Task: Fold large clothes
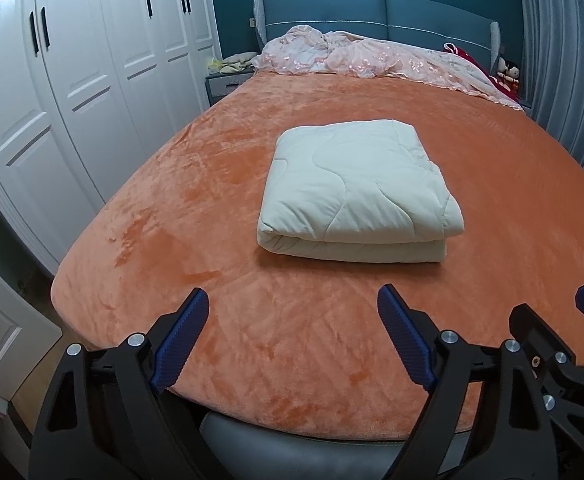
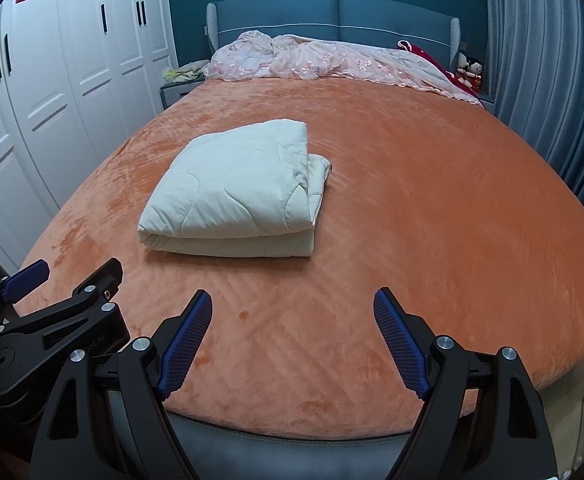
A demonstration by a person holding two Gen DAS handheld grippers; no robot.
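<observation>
The bed fills nearly everything ahead of me, spread with an orange plush cover that runs from its foot just under my tongs up to the blue padded headboard. White wardrobe doors line the wall on one side, red paper cut-outs stuck along their tops, and pale pleated curtains hang on the other. Crumpled against the headboard lies a pink embroidered bedspread. Now the main item: the cream quilt, folded into a thick square with its rounded fold facing me, sits on the orange cover near the middle of the bed, well apart from both tongs (the layered edges show on its far-right side). My left gripper hangs over the foot of the bed, blue pads spread wide, nothing between them. My right gripper sits just beside it, equally wide and empty.
</observation>
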